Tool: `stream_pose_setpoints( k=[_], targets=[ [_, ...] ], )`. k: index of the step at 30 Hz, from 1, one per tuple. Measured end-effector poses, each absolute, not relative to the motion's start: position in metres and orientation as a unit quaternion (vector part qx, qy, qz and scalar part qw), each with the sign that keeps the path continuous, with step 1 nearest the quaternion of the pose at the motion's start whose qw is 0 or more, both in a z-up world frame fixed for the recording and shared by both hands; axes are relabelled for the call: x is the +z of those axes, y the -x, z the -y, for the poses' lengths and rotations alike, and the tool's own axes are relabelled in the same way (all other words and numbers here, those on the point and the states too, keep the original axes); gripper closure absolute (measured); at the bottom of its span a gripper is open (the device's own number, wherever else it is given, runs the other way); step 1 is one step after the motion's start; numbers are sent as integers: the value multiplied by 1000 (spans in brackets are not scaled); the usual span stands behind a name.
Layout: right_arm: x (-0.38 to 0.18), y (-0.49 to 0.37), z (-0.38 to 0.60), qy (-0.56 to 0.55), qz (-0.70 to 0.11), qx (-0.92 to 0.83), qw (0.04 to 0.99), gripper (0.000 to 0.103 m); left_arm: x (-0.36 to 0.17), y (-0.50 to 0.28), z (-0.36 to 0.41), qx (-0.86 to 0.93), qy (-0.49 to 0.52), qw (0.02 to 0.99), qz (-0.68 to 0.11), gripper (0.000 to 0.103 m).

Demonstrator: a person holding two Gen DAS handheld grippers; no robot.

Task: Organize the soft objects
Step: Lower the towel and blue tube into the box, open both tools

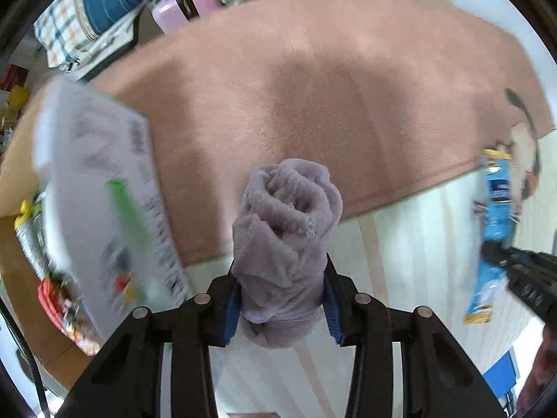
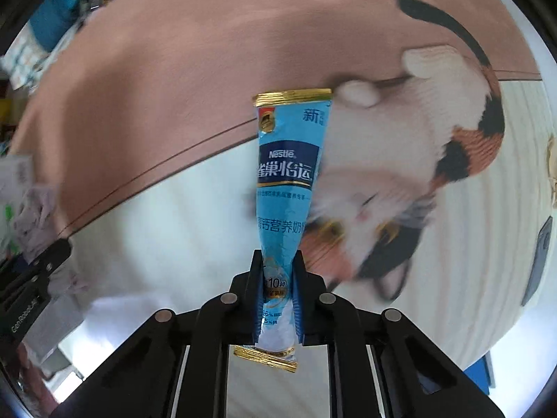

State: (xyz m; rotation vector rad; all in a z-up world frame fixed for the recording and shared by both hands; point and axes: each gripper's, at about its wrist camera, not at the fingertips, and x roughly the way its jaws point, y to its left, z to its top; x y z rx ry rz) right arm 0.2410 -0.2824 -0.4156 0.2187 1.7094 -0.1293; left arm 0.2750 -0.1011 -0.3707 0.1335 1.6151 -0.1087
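My left gripper (image 1: 282, 299) is shut on a rolled lilac fleece cloth (image 1: 285, 223) and holds it above the edge of a pink rug (image 1: 313, 80). My right gripper (image 2: 278, 299) is shut on a blue Nestle sachet (image 2: 289, 160) with gold ends, held upright in the air. The sachet and the right gripper also show at the right edge of the left wrist view (image 1: 494, 216). The left gripper with the cloth shows blurred at the left edge of the right wrist view (image 2: 38, 216).
A cardboard box (image 1: 21, 268) with a white printed flap (image 1: 104, 191) and packets inside stands at left. A calico cat (image 2: 428, 174) lies on the pale floor (image 2: 167, 230) at the rug's edge. Bags and a pink bottle (image 1: 181, 10) lie beyond the rug.
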Motion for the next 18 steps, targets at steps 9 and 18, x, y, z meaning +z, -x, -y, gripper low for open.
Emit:
stream_pose_setpoints(
  k=[9,18],
  targets=[
    [-311,-209,130,-107,-698,70,704,89,-240,-237,-18,-35,0,756,-654,66],
    [-264,-222,-33,-49,-664,123,736,89,-240,-225,-191,100,-37,740,-664,66]
  ],
)
